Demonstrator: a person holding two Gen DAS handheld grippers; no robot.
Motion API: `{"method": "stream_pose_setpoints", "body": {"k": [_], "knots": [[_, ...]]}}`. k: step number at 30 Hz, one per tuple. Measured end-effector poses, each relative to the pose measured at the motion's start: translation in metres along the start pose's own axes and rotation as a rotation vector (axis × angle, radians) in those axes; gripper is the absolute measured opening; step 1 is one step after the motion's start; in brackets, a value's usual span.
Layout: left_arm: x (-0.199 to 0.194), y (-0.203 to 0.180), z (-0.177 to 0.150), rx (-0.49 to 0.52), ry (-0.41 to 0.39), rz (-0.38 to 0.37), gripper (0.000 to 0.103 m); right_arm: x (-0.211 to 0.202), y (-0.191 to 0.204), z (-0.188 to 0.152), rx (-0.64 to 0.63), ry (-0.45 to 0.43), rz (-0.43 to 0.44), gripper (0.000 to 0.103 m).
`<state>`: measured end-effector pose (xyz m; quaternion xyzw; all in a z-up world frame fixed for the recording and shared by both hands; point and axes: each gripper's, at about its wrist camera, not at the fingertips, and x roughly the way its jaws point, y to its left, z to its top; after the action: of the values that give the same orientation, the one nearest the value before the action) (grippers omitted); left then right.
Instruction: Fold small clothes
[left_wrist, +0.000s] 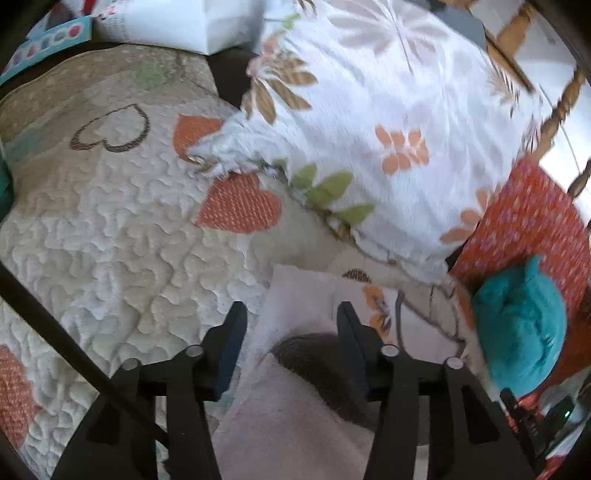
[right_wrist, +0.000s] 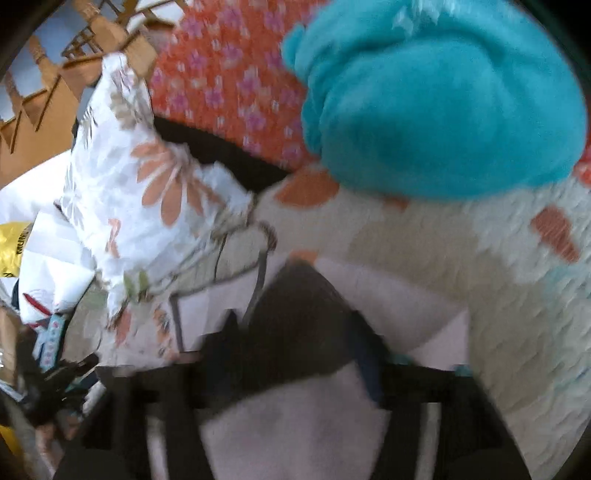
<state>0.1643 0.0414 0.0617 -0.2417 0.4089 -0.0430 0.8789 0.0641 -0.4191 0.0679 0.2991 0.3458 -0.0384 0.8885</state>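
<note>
The pink cloth (left_wrist: 295, 369) lies on the bed (left_wrist: 110, 258), right between the left gripper (left_wrist: 291, 321)'s wide fingers. The right gripper (right_wrist: 295, 332) is blurry; I cannot tell its fingers.

A small pale pink fleece garment with a dark grey-brown band (left_wrist: 295, 417) lies on the quilted bedspread, flat and partly folded, its near part bunched and its far corner reaching towards the flowered pillow. In the blurred right wrist view the same pink cloth (right_wrist: 291, 421) shows a dark triangular flap across its middle.
</note>
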Motion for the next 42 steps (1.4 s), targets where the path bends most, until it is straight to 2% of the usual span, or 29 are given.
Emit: {"method": "stream_pose_setpoints", "body": {"k": [3,7,13,17,18,19,20,24,26,27,29,32,34,37,40,42], "knots": [[-0.01,0.005,0.002,-0.023,-0.007,-0.002,0.054,-0.011,-0.005,0.005,0.024,-0.005,-0.005,0.071],[-0.019,0.005,-0.006,0.014,0.016,0.017,0.056,-0.019,0.004,0.0,-0.017,0.014,-0.012,0.071],[-0.017,0.003,-0.035,0.206,0.108,0.087,0.059,-0.026,0.02,-0.011,-0.105,0.048,-0.033,0.071],[0.001,0.008,-0.06,0.312,0.191,0.116,0.059,-0.04,0.015,-0.014,-0.156,0.044,-0.081,0.071],[0.006,0.008,-0.065,0.326,0.209,0.115,0.05,-0.043,0.013,-0.013,-0.155,0.043,-0.092,0.071],[0.012,0.008,-0.07,0.344,0.235,0.105,0.035,-0.046,0.009,-0.013,-0.147,0.043,-0.102,0.071],[0.018,0.007,-0.075,0.366,0.274,0.095,0.009,-0.049,0.003,-0.012,-0.129,0.043,-0.111,0.071],[-0.004,-0.004,-0.077,0.44,0.209,0.138,0.009,-0.066,-0.015,-0.005,-0.075,0.028,-0.127,0.071],[-0.018,0.0,-0.074,0.429,0.186,0.134,0.008,-0.072,-0.023,-0.002,-0.068,0.019,-0.139,0.071],[-0.023,0.005,-0.073,0.415,0.185,0.132,0.005,-0.075,-0.027,-0.001,-0.067,0.016,-0.146,0.071],[-0.026,0.012,-0.073,0.42,0.187,0.174,0.005,-0.078,-0.036,-0.001,-0.07,0.02,-0.161,0.071],[-0.019,0.022,-0.078,0.414,0.229,0.17,0.005,-0.076,-0.045,-0.007,-0.099,0.058,-0.177,0.071],[-0.018,0.021,-0.082,0.433,0.227,0.182,0.005,-0.074,-0.047,-0.012,-0.126,0.085,-0.184,0.071],[-0.02,0.018,-0.081,0.446,0.217,0.207,0.01,-0.07,-0.045,-0.021,-0.171,0.127,-0.188,0.071],[-0.028,0.019,-0.073,0.429,0.189,0.224,0.01,-0.068,-0.039,-0.029,-0.218,0.133,-0.207,0.071],[-0.038,0.023,-0.066,0.387,0.158,0.217,0.021,-0.068,-0.033,-0.03,-0.239,0.116,-0.232,0.071]]}}
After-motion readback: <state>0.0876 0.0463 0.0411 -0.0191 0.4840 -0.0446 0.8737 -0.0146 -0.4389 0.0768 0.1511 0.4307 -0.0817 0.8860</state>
